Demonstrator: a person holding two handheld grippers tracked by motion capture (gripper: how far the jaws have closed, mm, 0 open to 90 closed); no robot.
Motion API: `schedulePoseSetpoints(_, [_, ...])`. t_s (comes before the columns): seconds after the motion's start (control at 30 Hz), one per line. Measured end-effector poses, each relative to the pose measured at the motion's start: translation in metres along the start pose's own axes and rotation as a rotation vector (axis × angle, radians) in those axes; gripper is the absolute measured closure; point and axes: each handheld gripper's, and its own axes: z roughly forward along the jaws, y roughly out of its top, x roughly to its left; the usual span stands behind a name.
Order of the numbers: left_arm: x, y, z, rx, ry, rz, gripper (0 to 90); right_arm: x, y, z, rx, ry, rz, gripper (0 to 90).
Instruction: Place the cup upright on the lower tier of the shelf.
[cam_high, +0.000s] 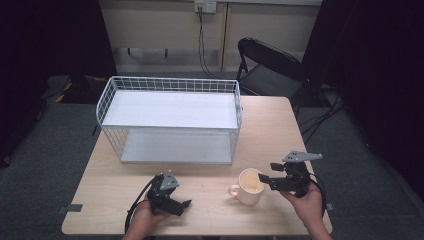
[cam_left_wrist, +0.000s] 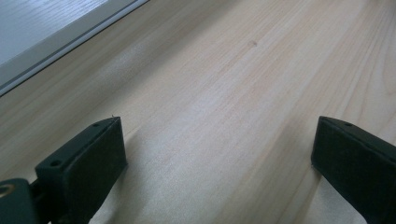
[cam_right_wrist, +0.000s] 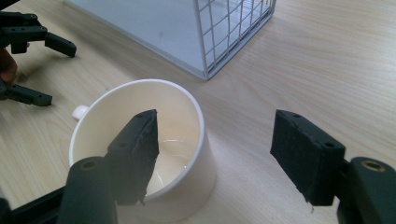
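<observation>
A cream-white mug (cam_high: 248, 186) stood upright on the near right part of the wooden table (cam_high: 270, 125), its handle pointing left toward the middle of the near edge. It was empty, with a glossy inside, as the right gripper view showed (cam_right_wrist: 144, 154).

The right gripper (cam_high: 266, 181), held in a hand (cam_high: 306, 196) that came in from the near right corner, reached the mug from the right. Its jaws stood apart: one jaw hung over the mouth of the mug, inside the rim, and the other was outside the wall on the side away from the handle, so the mug's wall lay between them with a clear gap to the outer jaw. The pads did not press on it.

The left gripper (cam_high: 184, 204) rested low near the table's front edge, well left of the mug, in the other hand (cam_high: 146, 218). Its jaws were wide apart over bare wood, with nothing between them.

Beyond both, a white wire rack (cam_high: 170, 120) with two flat shelves stood across the far middle of the table. Behind the table, at the far right, was a black folding chair (cam_high: 270, 65).
</observation>
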Motion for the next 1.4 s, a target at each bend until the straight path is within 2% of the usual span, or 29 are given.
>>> schedulePoseSetpoints(0.2, [0.000,0.000,0.000,0.001,0.000,0.001,2.5,0.004,0.000,0.005,0.006,0.011,-0.001,35.4])
schedulePoseSetpoints(0.77, [0.000,0.000,0.000,0.000,0.000,0.000,2.5,0.008,-0.007,0.021,0.021,0.003,0.013,59.0])
schedulePoseSetpoints(1.4, [0.000,0.000,0.000,0.000,0.000,0.000,2.6,0.011,-0.008,0.032,0.070,0.002,-0.020,77.4])
